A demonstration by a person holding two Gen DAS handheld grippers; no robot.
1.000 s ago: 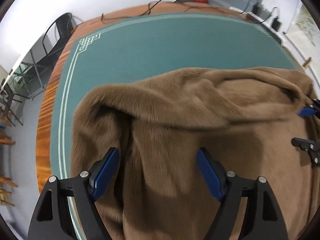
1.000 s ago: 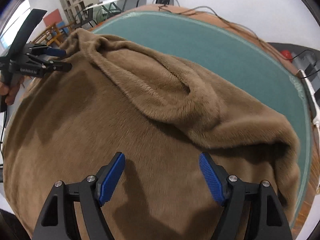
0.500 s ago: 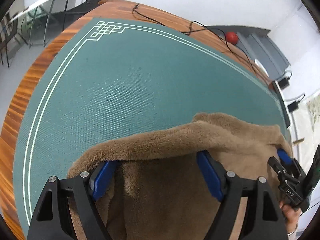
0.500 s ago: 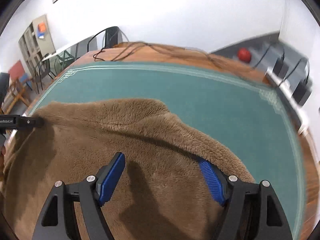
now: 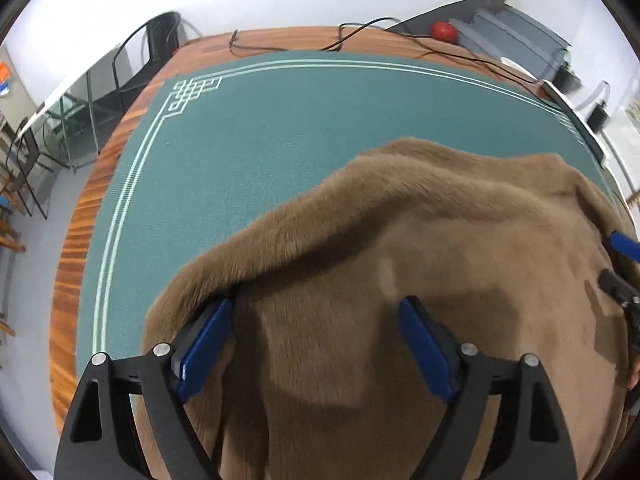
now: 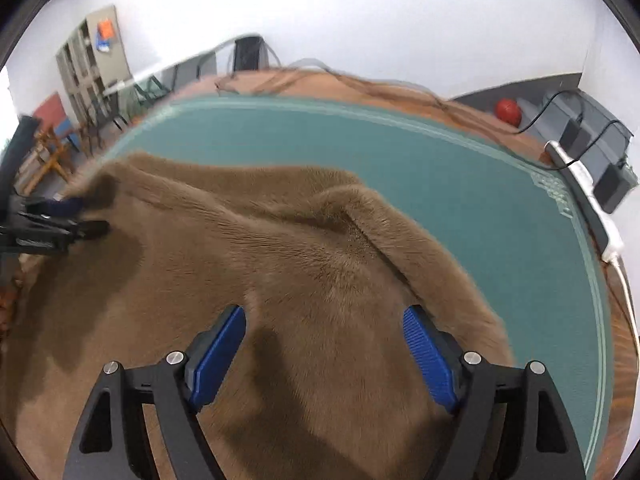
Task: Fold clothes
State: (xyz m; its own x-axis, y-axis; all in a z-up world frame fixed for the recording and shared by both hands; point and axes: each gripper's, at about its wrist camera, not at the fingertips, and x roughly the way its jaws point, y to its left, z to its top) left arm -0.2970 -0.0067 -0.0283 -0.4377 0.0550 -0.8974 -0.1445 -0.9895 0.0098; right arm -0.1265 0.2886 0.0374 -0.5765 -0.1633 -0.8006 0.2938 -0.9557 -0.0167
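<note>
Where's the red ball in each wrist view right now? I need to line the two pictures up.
Left wrist: red ball top right of centre, past the table's far edge.
Right wrist: red ball upper right, beyond the far edge too.
Shared landmark: the brown fleece garment on the green mat.

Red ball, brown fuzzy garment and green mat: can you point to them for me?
Red ball (image 6: 508,111), right wrist view, its middle.
Brown fuzzy garment (image 5: 460,248), left wrist view, its flat top surface.
Green mat (image 5: 256,148), left wrist view, a bare part.
</note>
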